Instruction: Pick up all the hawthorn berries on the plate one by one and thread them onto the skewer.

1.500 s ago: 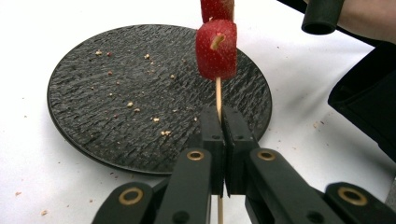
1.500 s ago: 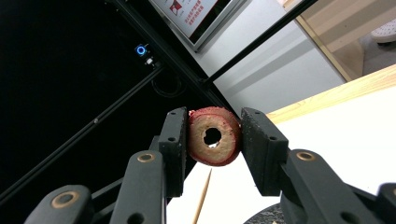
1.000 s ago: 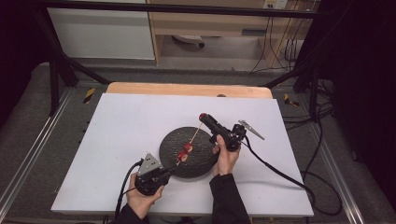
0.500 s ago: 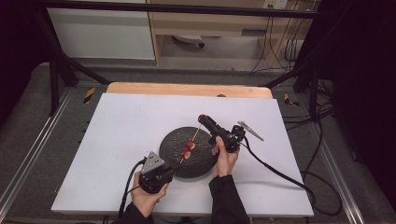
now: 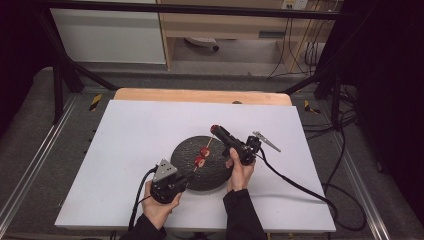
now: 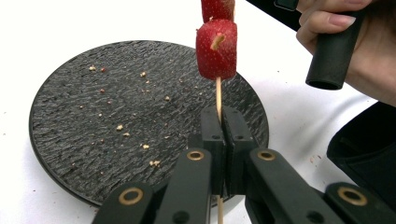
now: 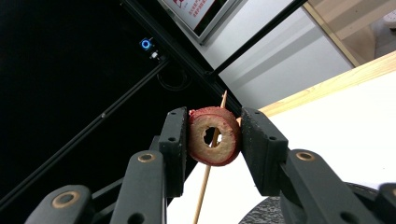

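Skewer steady over the plate, third piece waiting at its tip

Skewer (image 6: 218,95) and both grips look to us just as they did a second ago: neither hand has shifted in the high view, and the stick slants from the near left up to the far right above the black plate (image 6: 93,116), which lies on the white table (image 5: 140,130) a little right of its middle.

We see the left gripper (image 6: 222,121) with its jaws pressed together on the near end of the stick. Two red fruit pieces (image 6: 216,49) sit on the stick beyond that grip, one right behind the other, at about the same spots along it as before.

At the far end, the right gripper (image 7: 215,135) pinches a red fruit ring (image 7: 224,144) by its two sides, pale cut face and hole turned towards its camera. The stick's tip shows above the ring and a stretch of it shows through the hole. We cannot tell whether it has pierced the flesh or only crosses behind.

Since nothing has moved, we judge the threading to be paused at the ring. What remains, in our reading, is to get that ring seated down the stick towards the other two, with the left grip keeping the stick from bending or slipping
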Available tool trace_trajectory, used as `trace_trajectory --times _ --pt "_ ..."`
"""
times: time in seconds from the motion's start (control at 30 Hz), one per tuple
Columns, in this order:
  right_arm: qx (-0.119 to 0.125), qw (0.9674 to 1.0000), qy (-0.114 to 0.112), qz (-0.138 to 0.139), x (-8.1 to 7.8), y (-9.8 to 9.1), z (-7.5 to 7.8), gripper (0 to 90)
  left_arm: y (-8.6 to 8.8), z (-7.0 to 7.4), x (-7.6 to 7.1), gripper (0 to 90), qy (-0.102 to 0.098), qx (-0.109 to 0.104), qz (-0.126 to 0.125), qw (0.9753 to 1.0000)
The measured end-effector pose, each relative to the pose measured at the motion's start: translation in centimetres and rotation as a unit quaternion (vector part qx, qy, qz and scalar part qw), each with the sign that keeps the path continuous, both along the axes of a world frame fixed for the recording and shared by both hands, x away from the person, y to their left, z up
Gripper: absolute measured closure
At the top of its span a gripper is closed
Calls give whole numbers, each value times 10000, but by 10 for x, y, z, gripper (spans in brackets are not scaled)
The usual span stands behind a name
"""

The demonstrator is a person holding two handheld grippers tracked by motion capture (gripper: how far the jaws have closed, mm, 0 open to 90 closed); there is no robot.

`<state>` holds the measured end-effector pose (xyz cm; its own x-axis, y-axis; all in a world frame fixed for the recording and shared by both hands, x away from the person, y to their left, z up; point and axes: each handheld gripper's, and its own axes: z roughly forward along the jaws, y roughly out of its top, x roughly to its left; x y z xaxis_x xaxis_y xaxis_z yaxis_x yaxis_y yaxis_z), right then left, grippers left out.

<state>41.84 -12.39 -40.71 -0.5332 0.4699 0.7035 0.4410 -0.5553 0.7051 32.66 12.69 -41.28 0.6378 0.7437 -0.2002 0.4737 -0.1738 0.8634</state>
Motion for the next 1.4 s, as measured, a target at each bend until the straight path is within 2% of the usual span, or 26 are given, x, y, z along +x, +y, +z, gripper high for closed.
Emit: trace_trajectory --times 0.67,1.4 --pt "-160 9997 101 142 -4 6 -10 631 -4 -1 11 883 16 33 20 10000" --pt "-431 9984 108 339 -13 11 -16 630 -1 -5 13 884 49 69 -65 9999"
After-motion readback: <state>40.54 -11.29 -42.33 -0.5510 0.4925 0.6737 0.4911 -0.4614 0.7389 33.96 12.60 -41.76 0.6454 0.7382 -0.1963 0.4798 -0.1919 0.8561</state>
